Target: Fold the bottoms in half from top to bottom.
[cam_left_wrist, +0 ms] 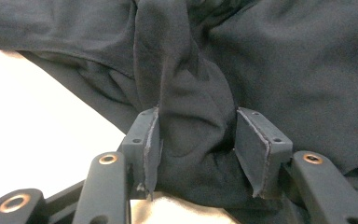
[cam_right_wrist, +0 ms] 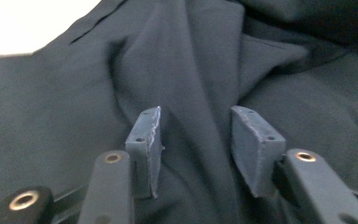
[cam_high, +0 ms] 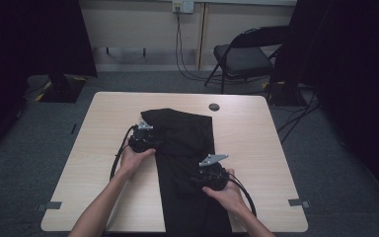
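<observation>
A black garment lies lengthwise down the middle of the light wooden table, reaching over its near edge. My left gripper is at the garment's left edge near the far end. In the left gripper view its jaws stand apart around a raised ridge of the black cloth, and the gripper is open. My right gripper rests low over the garment's right side, nearer the person. Its jaws are open, with a soft fold of the cloth running between them, not pinched.
A round cable hole sits in the table just beyond the garment. A black folding chair and trailing cables stand behind the table at the back right. Bare tabletop lies left and right of the garment.
</observation>
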The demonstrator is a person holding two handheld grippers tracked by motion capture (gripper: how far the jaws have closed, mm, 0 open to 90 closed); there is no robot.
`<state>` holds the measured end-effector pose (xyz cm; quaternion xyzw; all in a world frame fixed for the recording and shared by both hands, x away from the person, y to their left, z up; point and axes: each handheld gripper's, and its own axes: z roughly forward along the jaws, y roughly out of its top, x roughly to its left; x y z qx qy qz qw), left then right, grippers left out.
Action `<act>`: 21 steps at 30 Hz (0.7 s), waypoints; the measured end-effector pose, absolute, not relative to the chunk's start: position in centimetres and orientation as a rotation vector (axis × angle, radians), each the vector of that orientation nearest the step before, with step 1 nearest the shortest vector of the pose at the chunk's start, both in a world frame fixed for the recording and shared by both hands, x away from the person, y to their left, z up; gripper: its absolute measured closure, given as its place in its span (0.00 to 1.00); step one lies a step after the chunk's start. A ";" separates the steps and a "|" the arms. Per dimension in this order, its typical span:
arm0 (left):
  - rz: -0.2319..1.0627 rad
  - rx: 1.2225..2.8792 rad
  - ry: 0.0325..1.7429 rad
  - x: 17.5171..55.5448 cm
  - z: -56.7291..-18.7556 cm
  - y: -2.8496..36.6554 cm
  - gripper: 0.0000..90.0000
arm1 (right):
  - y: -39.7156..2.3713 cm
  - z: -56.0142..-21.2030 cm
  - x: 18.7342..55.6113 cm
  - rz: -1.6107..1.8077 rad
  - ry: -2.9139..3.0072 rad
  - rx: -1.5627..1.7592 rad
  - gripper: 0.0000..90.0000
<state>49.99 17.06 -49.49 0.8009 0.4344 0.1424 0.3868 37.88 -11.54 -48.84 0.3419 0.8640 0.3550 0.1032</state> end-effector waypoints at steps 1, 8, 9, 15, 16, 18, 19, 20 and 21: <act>0.365 2.027 1.108 49.9 -49.6 17.0 0.57 | -11.5 -48.9 37.6 1.057 2.537 1.014 0.58; 0.331 2.059 1.043 49.3 -49.6 16.7 0.57 | -11.2 -48.7 34.4 1.055 2.612 0.963 0.59; 0.325 2.069 1.034 49.1 -49.5 16.6 0.57 | -11.2 -48.6 34.0 1.050 2.624 0.971 0.59; 0.293 2.118 1.013 49.4 -48.5 16.4 0.55 | -12.5 -45.6 36.2 1.146 2.495 1.001 0.49; 0.276 2.069 1.041 49.9 -47.8 16.7 0.55 | -13.3 -43.8 38.6 1.218 2.394 1.049 0.46; 0.275 2.028 1.055 50.3 -47.1 16.8 0.55 | -13.4 -43.0 39.9 1.226 2.360 1.057 0.44; 0.287 2.015 1.047 50.5 -46.7 16.9 0.54 | -13.4 -42.2 41.6 1.222 2.327 1.068 0.42; 0.305 2.019 1.034 51.1 -46.0 16.8 0.53 | -13.2 -41.6 44.1 1.215 2.297 1.105 0.41; 0.305 2.019 1.034 51.1 -46.0 16.8 0.52 | -13.1 -41.4 45.4 1.205 2.276 1.119 0.40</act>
